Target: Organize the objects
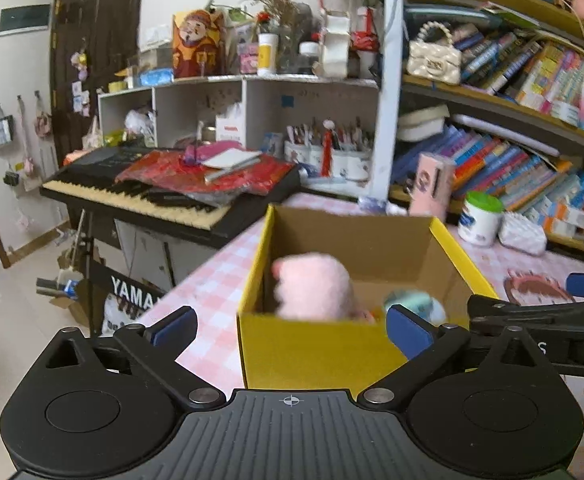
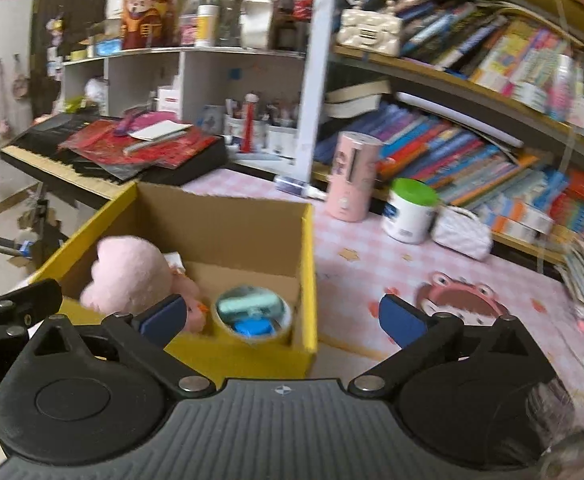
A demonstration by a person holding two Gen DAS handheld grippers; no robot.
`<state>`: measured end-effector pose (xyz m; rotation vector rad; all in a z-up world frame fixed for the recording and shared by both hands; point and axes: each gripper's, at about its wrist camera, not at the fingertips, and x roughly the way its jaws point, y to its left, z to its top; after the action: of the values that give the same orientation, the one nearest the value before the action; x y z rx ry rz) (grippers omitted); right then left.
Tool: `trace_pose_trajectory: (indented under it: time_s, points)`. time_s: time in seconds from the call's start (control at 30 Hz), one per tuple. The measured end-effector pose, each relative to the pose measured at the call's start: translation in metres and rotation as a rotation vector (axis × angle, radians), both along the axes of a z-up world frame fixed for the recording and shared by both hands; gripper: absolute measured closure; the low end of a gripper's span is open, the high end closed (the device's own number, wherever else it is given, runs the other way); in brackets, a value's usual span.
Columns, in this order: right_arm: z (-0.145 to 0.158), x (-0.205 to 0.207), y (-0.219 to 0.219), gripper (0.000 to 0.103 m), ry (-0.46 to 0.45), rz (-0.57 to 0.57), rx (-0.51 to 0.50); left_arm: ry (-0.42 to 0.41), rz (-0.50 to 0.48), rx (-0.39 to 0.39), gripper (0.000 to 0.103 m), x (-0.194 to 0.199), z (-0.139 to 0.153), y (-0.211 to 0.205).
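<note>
A yellow cardboard box (image 1: 315, 344) (image 2: 252, 354) stands open on the pink checked table. Inside lie a pink plush toy (image 1: 313, 286) (image 2: 132, 276) and a round clear tub with teal and blue things (image 2: 252, 312) (image 1: 415, 302). My left gripper (image 1: 290, 330) is open and empty, just in front of the box's near wall. My right gripper (image 2: 282, 318) is open and empty, over the box's near right corner. The right gripper's arm shows at the right of the left wrist view (image 1: 539, 324).
On the table to the right lie a pink frog-faced mirror (image 2: 461, 306), a white quilted pouch (image 2: 461, 232), a green-lidded white jar (image 2: 409, 212) and a pink cylinder (image 2: 351, 178). Bookshelves (image 2: 471, 120) stand behind. A keyboard (image 1: 140, 196) with red bags stands left.
</note>
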<state>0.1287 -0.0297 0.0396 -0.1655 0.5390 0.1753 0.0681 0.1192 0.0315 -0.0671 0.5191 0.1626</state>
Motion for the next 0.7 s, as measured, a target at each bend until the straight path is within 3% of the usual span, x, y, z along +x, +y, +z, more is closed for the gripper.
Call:
trace_pose_trajectory:
  time_s: [0.4,0.7]
  points:
    - [-0.032,-0.096,-0.022,0.000,0.088,-0.229,0.009,0.088,-0.044,0.029,0.001,-0.062,-0.018,-0.020]
    - [-0.043,-0.144,-0.059,0.000,0.137,-0.385,0.032,0.113,-0.184,0.057,0.001,-0.082,-0.019,-0.057]
